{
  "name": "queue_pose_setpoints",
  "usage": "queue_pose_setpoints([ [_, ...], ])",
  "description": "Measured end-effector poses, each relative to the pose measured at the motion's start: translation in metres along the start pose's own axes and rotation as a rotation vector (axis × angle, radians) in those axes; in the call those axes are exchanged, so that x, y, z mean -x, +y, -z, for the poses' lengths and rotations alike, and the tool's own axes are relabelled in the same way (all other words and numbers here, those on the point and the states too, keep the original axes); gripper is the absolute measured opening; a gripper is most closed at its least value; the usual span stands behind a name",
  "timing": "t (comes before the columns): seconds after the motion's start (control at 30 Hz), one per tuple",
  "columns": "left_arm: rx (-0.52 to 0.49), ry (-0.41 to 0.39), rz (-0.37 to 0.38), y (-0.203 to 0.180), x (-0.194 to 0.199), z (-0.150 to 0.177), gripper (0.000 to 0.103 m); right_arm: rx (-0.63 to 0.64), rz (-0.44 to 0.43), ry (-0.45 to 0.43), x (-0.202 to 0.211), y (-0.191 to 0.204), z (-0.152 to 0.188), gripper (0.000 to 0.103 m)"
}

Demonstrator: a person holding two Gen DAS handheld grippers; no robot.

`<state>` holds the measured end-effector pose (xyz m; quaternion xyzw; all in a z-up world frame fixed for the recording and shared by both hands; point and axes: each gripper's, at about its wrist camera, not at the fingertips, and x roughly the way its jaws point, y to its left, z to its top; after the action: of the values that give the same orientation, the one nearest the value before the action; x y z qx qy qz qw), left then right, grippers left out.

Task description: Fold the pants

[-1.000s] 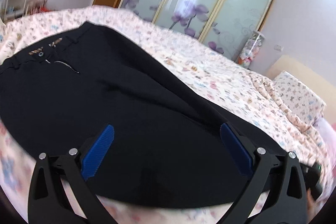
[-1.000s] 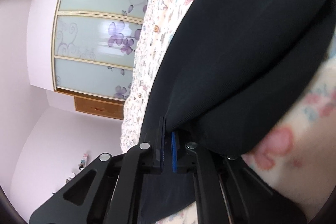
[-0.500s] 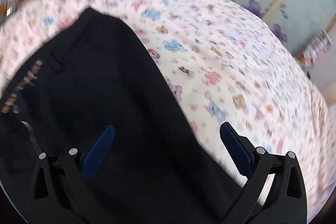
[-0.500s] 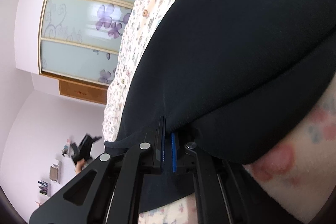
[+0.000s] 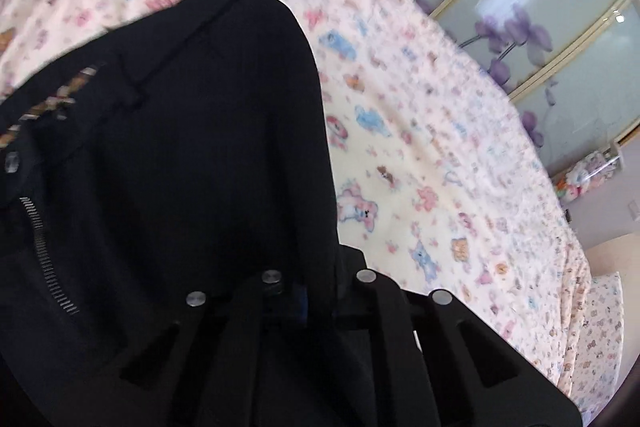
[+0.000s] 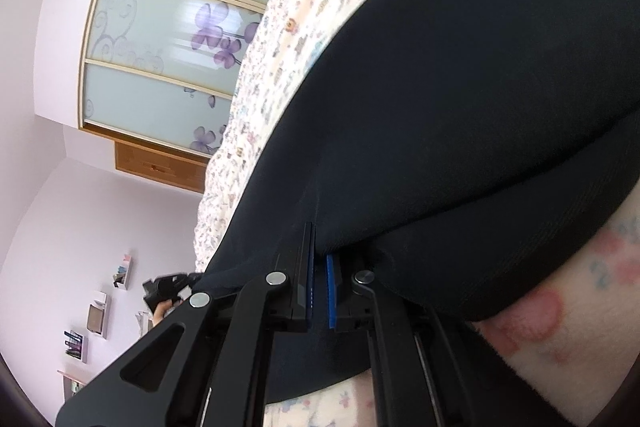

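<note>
Black pants (image 5: pixel 192 155) spread across a bed covered by a cream bedspread (image 5: pixel 432 163) printed with pink and blue animals. Waistband end seen from the left wrist view: open metal zipper (image 5: pixel 46 259) at the left edge, a round button (image 5: pixel 11 161) above it, patterned waistband lining (image 5: pixel 52 99) turned outward.

Left gripper (image 5: pixel 316 301) angled down onto the right-hand side edge of the pants near the waist, jaws just closed, fingers pressed together with a fold of black cloth pinched between them; only a sliver of blue pad (image 5: pixel 303 301) showing past the fabric.

Right gripper (image 6: pixel 320 291) rolled onto its side at the other end of the garment, blue fingers (image 6: pixel 330 291) drawn together and pinching an edge of the black cloth, which bulges away above and to the right. Bedspread visible beside and below the fabric in that view.

Far off in the right wrist view, the left gripper small beside the pants' distant edge, a hand (image 6: pixel 160 311) on it. Frosted wardrobe doors (image 6: pixel 160 59) with purple flowers beyond the bed, small wall shelves (image 6: pixel 96 315) on the pale wall.
</note>
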<state>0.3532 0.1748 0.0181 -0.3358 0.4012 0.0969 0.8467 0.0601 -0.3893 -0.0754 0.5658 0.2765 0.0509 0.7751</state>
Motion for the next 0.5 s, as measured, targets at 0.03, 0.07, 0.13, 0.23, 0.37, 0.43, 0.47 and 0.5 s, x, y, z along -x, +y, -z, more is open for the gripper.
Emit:
queue_pose_setpoints([
  [0.03,-0.002,-0.017,0.015,0.003,0.013,0.002,0.006,0.009,-0.005,-0.006,0.003,0.000,-0.001,0.005],
  [0.07,-0.009,-0.037,0.031,0.007,0.026,0.005,0.006,0.021,-0.007,-0.014,0.004,0.002,-0.001,0.005],
  [0.13,-0.034,-0.087,0.051,0.017,0.061,0.015,0.007,0.058,-0.004,-0.035,0.009,0.006,-0.001,0.005],
  [0.23,-0.080,-0.159,0.048,0.033,0.110,0.037,0.008,0.096,-0.001,-0.075,0.018,0.013,-0.002,0.005],
  [0.37,-0.073,-0.217,0.051,0.075,0.164,0.081,0.011,0.106,0.006,-0.116,0.029,0.015,-0.003,0.005],
  [0.43,-0.040,-0.230,0.032,0.106,0.181,0.108,0.011,0.102,0.020,-0.129,0.035,0.014,-0.005,0.005],
  [0.47,-0.021,-0.234,0.022,0.120,0.186,0.120,0.011,0.101,0.026,-0.135,0.037,0.013,-0.004,0.005],
  [0.5,0.007,-0.228,0.002,0.136,0.185,0.133,0.011,0.097,0.032,-0.139,0.039,0.011,-0.005,0.005],
])
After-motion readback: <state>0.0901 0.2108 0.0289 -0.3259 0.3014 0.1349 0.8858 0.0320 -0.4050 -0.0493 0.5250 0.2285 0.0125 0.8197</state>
